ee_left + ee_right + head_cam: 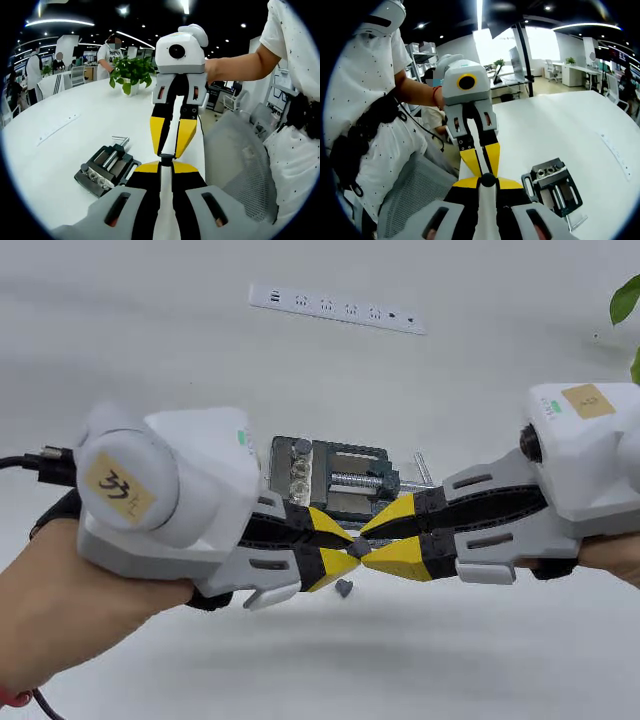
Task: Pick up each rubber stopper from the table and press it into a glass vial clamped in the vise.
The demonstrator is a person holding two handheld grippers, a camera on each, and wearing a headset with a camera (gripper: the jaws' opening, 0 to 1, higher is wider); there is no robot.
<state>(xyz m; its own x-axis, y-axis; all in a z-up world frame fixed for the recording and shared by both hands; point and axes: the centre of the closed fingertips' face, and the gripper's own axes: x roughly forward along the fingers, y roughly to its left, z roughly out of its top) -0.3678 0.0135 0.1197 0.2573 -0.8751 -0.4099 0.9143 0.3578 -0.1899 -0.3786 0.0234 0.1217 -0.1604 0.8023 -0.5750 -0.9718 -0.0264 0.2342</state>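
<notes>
Both grippers, left gripper and right gripper, pinch one stopper tip to tip, just in front of the vise. Its vials sit at the vise's left end, nearer the left gripper. A spare stopper lies further in front.

head view: above, down, close | left/right gripper views: face each other, tip-near | all share vise, rubber stopper
</notes>
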